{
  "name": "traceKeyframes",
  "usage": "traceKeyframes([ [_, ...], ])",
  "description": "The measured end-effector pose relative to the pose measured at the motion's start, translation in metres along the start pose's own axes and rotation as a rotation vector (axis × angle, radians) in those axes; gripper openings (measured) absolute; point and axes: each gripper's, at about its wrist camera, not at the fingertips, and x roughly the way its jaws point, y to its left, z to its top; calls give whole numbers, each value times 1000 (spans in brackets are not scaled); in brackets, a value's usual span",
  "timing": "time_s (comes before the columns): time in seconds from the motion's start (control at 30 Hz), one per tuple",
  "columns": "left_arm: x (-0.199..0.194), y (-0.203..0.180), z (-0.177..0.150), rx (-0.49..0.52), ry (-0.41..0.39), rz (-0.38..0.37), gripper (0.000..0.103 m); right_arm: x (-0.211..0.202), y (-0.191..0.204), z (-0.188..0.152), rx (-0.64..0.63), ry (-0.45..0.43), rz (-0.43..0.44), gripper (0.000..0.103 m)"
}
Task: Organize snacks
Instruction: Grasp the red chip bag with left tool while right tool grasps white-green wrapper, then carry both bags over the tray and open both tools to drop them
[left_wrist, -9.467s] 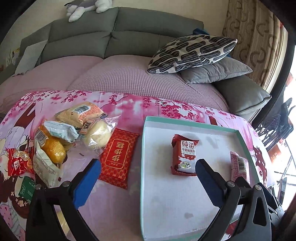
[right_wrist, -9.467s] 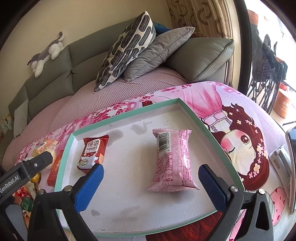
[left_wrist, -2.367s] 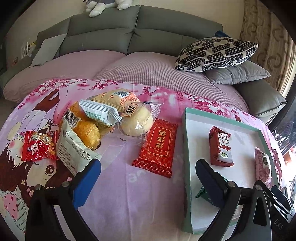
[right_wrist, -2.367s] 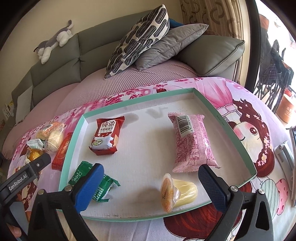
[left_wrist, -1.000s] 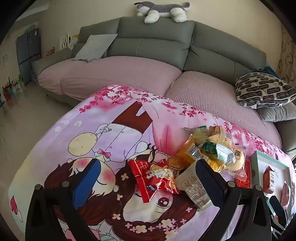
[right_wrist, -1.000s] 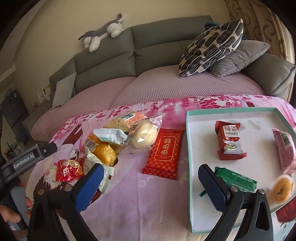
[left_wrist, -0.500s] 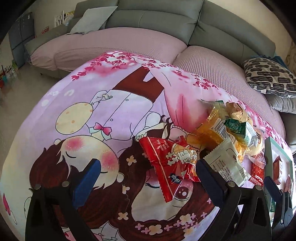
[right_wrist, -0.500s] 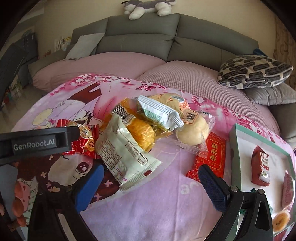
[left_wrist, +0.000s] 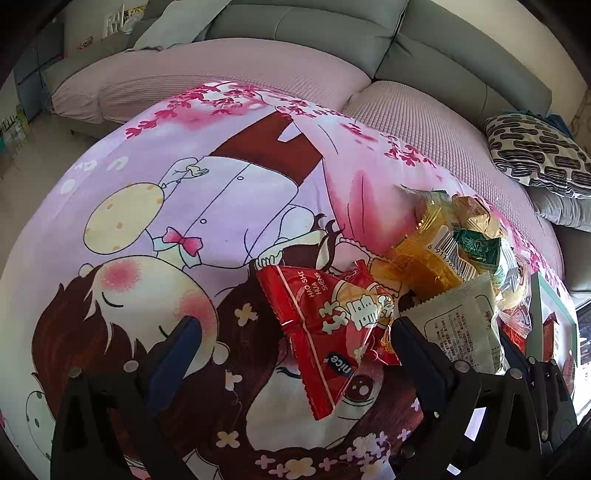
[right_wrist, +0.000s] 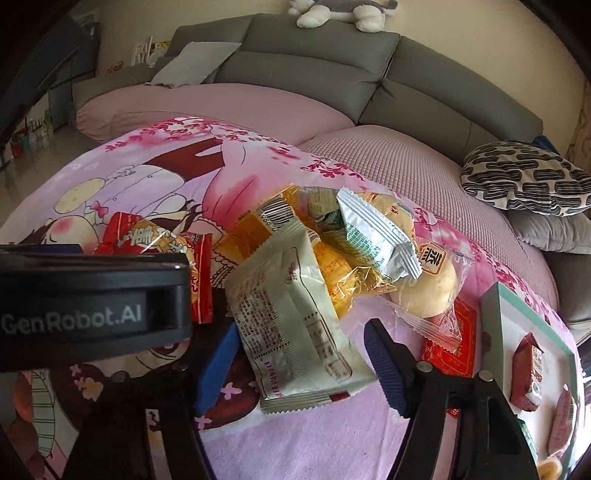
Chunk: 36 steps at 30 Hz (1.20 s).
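Jaws gape on both grippers, left (left_wrist: 295, 345) over the red packet (left_wrist: 325, 325), right (right_wrist: 299, 354) straddling the white packet (right_wrist: 291, 325). I fear neighbouring wrappers snagging and dragging the pile (right_wrist: 347, 251) apart.

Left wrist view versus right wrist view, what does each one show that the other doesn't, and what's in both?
Only the left wrist view shows the whole red peanut packet, lying between the open left tongs.

Only the right wrist view shows the plush toy on the sofa back, the round bun in clear wrap, and the pink packet in the teal tray; the right tongs straddle the white packet.

Both show that white packet, the yellow cake packet, and the patterned pillow.
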Motion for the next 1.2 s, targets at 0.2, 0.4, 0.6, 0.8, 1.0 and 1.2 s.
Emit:
traceKeyframes([
  [0.2,1,-3,1,3,0,-31,79,-4,-6,-1,31,5,33,59],
  [0.4,-2,-7,0,11,-10,-61,50,-11,-14,-6,64,17,53,56],
  [0.6,-7,-9,-2,20,-25,-56,46,-22,-26,-12,116,16,89,35],
  [0.8,-16,-12,-3,24,-46,-50,45,-29,-45,-21,191,23,113,21],
  [1.0,-30,-17,-3,30,-82,-54,45,-39,-76,-34,307,28,130,20],
  [1.2,-45,-29,-3,57,-115,-64,45,-57,-107,-44,393,4,112,19],
])
